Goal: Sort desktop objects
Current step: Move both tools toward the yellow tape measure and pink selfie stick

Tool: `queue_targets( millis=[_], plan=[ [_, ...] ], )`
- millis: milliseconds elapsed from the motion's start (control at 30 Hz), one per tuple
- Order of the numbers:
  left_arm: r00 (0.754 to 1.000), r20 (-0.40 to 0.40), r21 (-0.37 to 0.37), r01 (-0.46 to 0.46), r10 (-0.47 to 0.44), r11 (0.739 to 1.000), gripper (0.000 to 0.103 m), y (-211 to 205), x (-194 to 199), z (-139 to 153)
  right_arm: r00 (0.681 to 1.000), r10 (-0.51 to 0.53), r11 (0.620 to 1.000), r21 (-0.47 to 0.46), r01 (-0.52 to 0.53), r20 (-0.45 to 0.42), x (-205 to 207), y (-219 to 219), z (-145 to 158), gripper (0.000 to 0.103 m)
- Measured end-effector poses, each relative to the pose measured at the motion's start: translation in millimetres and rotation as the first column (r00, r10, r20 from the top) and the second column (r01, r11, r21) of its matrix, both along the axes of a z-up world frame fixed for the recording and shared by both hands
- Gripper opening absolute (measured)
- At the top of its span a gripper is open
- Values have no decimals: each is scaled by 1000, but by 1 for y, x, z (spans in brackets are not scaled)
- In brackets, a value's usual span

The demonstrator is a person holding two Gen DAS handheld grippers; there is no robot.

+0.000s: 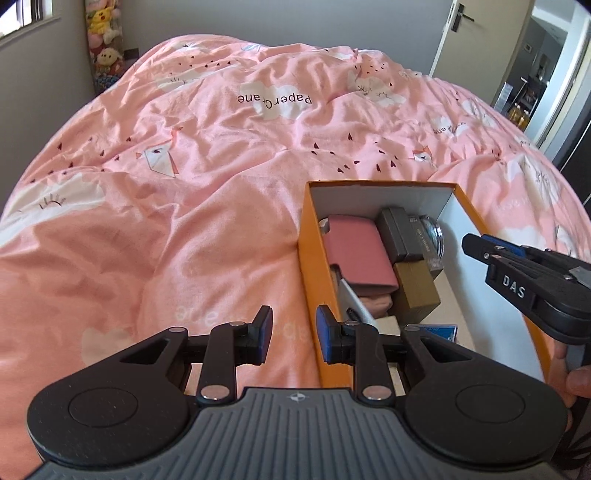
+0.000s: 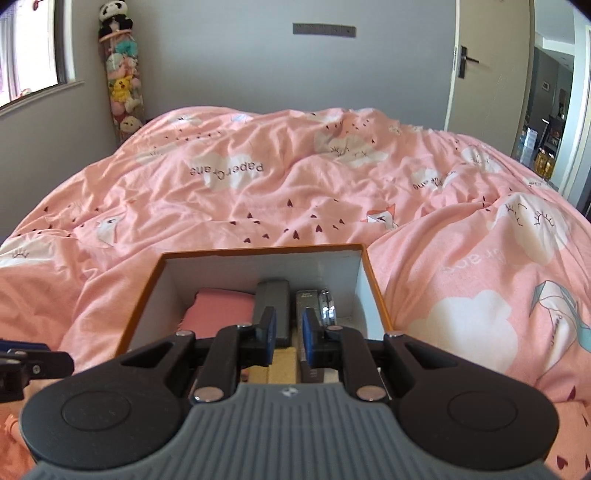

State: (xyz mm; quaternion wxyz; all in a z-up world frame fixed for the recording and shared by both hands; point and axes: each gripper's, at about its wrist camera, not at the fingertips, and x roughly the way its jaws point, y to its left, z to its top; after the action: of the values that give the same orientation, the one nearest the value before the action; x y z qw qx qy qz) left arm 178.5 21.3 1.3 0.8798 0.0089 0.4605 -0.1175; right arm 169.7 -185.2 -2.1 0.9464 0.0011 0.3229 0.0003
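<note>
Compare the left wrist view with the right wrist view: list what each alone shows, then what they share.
Only the left wrist view: a gold box, a blue-edged card low in the orange box, and the right tool from the side.
Only the right wrist view: a dark wall plaque and a panda toy.
Both: pink bedspread, pink case, open door.

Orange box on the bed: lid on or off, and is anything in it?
Open, no lid on it. The orange box holds a pink case, a dark grey box and more.
</note>
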Motion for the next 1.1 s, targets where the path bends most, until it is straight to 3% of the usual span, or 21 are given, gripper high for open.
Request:
queue_targets(
  millis=[333, 567, 733, 967, 1100],
  plan=[
    [996, 51, 89, -71, 67, 993, 31, 28, -39, 6, 990, 107, 994, -12, -107, 89, -50, 27, 7, 17],
    [990, 28, 67, -139, 138, 988, 31, 54, -65, -10, 972, 216, 976, 7, -218, 87, -75, 43, -2, 18],
    [987, -4, 50, -162, 162, 986, 31, 73, -86, -18, 945, 306, 945, 88, -316, 111, -84, 49, -10, 19],
    [978, -48, 31, -204, 205, 979, 31, 99, -94, -31, 896, 435, 893, 83, -442, 93, -92, 80, -15, 19],
    [967, -89, 34, -238, 240, 971, 31, 114, -93, -37, 822, 565, 822, 39, -568, 67, -102, 109, -18, 19]
  ],
)
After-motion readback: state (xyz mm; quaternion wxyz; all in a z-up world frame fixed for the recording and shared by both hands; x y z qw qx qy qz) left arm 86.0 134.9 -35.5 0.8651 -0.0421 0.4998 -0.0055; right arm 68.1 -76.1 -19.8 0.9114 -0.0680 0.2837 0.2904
